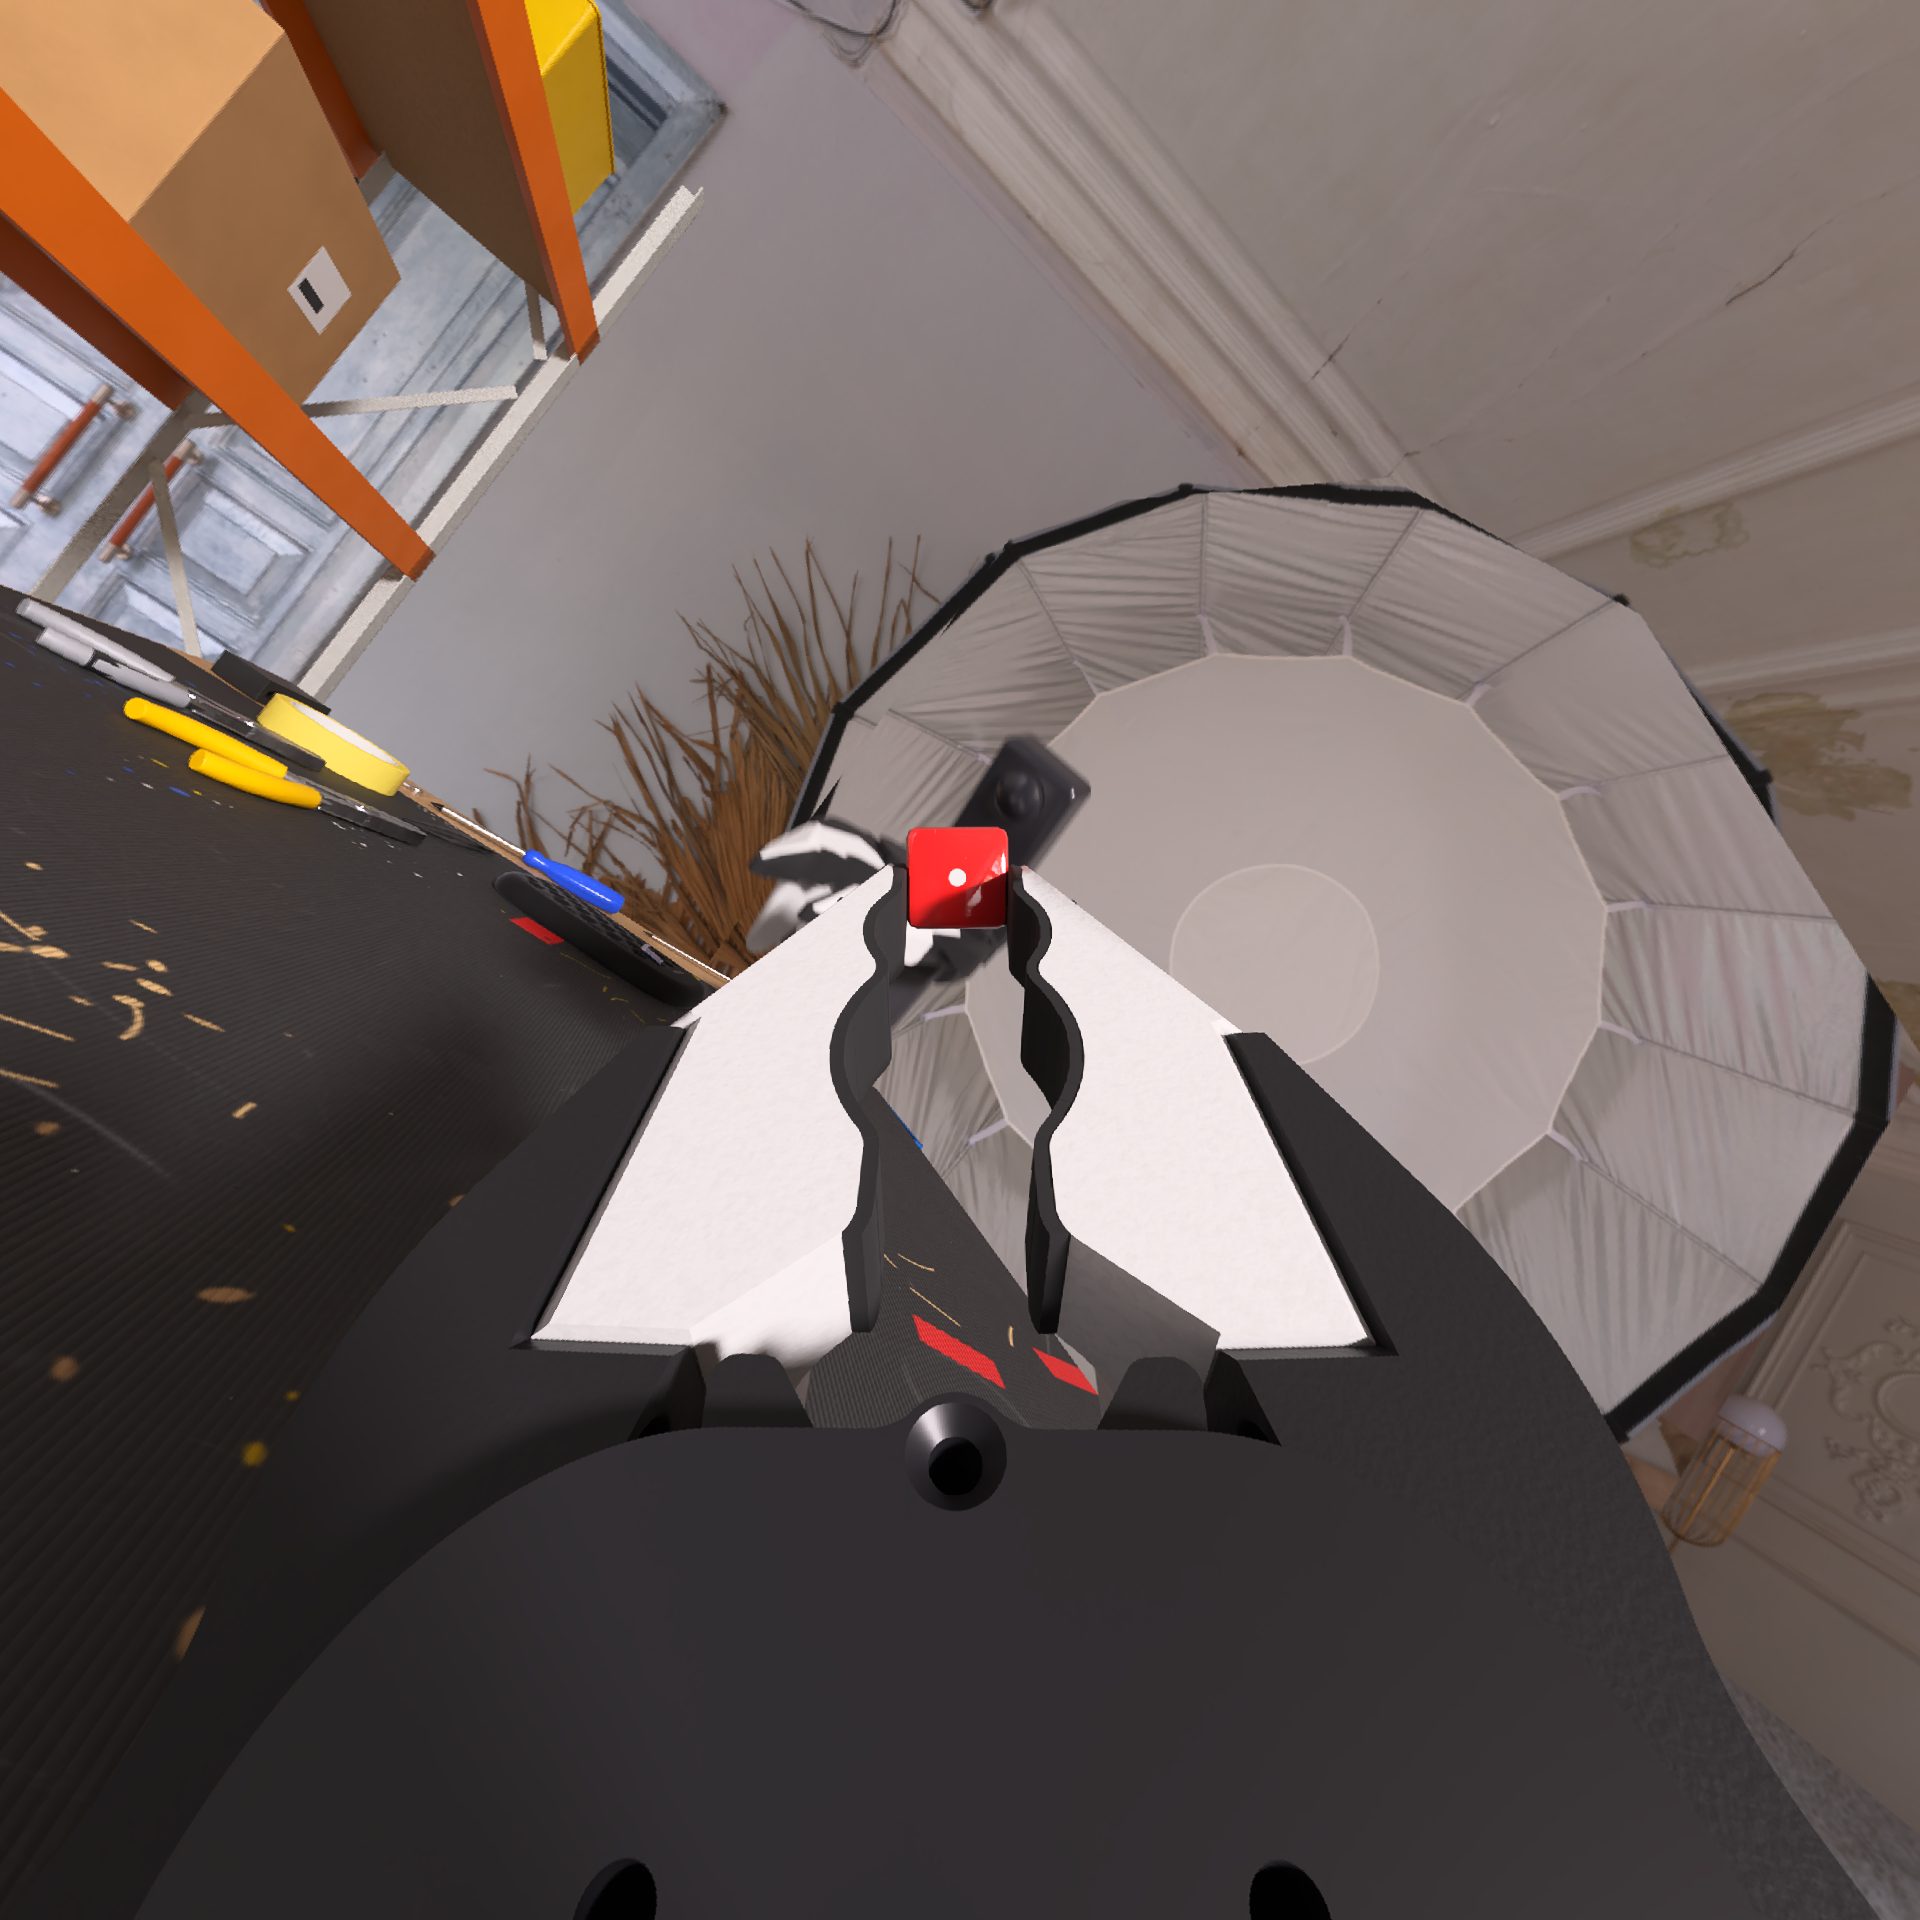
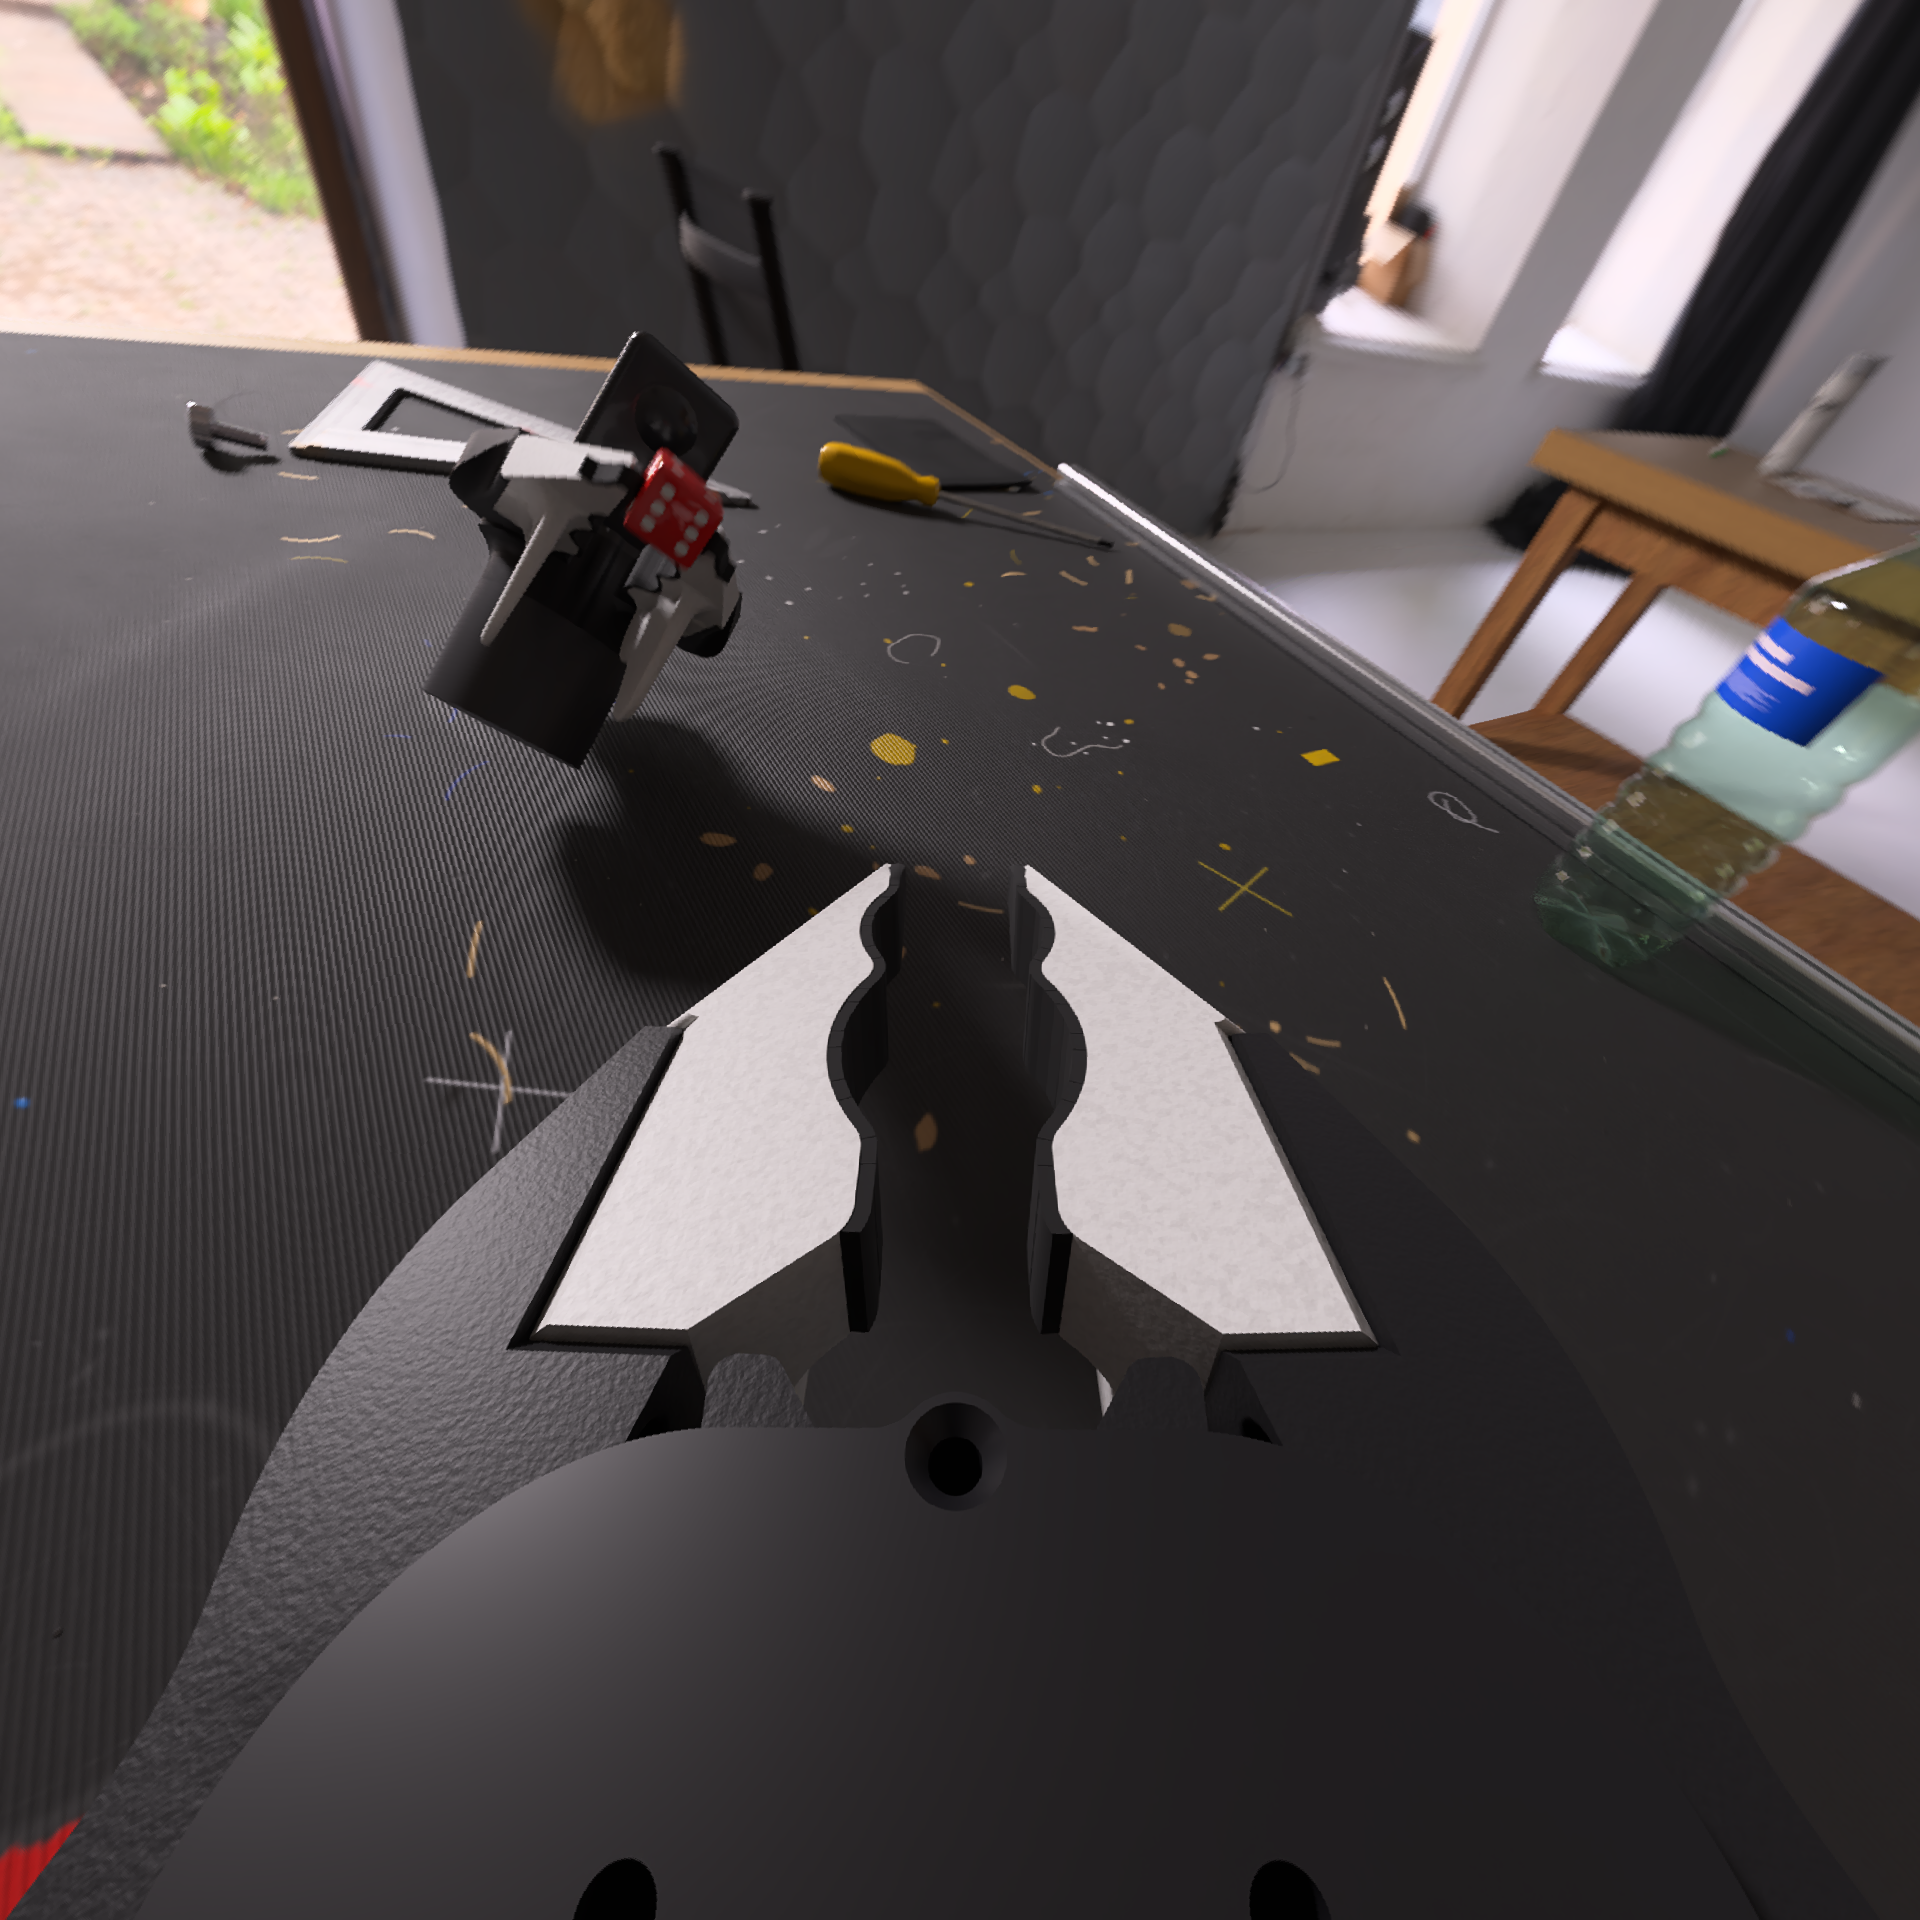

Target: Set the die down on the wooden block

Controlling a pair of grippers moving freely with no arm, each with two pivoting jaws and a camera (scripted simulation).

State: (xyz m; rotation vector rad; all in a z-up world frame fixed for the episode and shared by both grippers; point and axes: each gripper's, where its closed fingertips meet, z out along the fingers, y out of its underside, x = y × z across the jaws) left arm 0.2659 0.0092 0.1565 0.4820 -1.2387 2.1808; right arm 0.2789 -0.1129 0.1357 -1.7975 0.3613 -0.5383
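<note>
My left gripper [image 1: 957, 891] is shut on a red die [image 1: 956, 878] with white pips, pinched between its fingertips. In the right wrist view the left gripper [image 2: 582, 592] hangs tilted above the black table mat [image 2: 312, 935] at the upper left, with the die [image 2: 673, 509] at its tips. My right gripper [image 2: 958, 883] is open and empty, low over the mat. It also shows in the left wrist view [image 1: 831, 883], just behind the die. No wooden block shows in either view.
A yellow screwdriver [image 2: 878, 473], a metal set square [image 2: 416, 426] and a dark flat pad lie at the far side of the mat. A plastic bottle [image 2: 1766, 748] stands at the right table edge. A tape roll [image 1: 332, 743], yellow-handled tools [image 1: 208, 732] and a softbox [image 1: 1351, 935] show in the left wrist view.
</note>
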